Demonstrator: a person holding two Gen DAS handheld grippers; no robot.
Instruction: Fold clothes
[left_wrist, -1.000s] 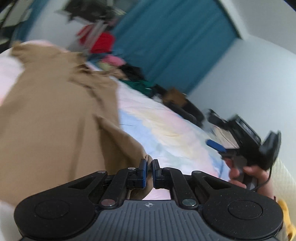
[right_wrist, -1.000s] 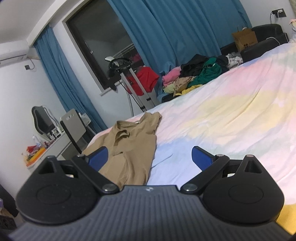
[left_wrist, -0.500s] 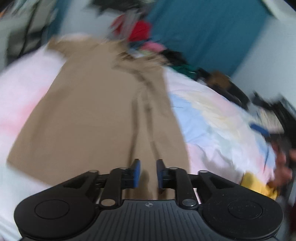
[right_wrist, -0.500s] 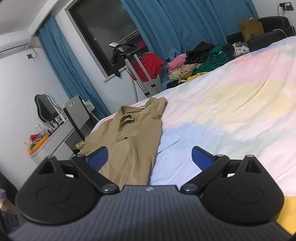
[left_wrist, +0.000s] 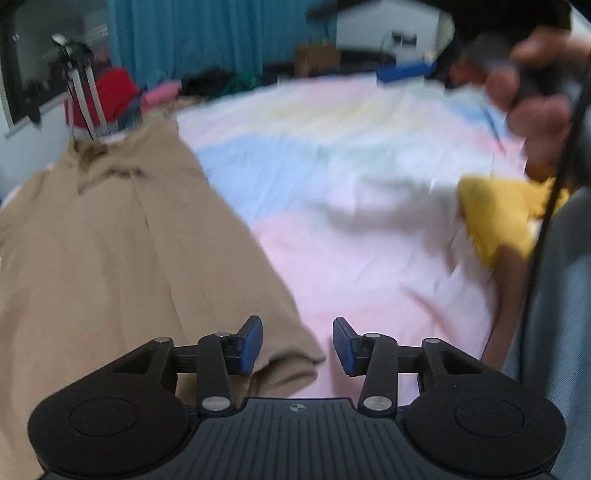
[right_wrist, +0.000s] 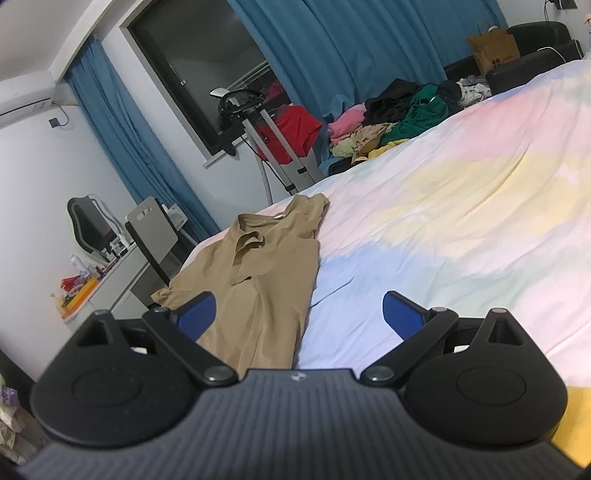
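A tan polo shirt (left_wrist: 110, 243) lies flat on the pastel bed sheet (left_wrist: 369, 221), collar at the far end. It also shows in the right wrist view (right_wrist: 266, 266), stretched along the bed's left side. My left gripper (left_wrist: 297, 345) is open and empty, just above the shirt's near right hem corner. My right gripper (right_wrist: 299, 314) is wide open and empty, held above the bed near the shirt's lower part. The hand on the right gripper (left_wrist: 532, 96) shows blurred at upper right in the left wrist view.
A pile of mixed clothes (right_wrist: 399, 118) lies at the far end of the bed. A garment steamer stand (right_wrist: 266, 140) with a red garment stands by the window. A desk and chair (right_wrist: 147, 236) are left of the bed. A yellow cloth (left_wrist: 495, 218) lies at the right.
My left gripper has opened and let go of the shirt's hem, which now lies flat on the bed. The right gripper has stayed open and drifted slightly.
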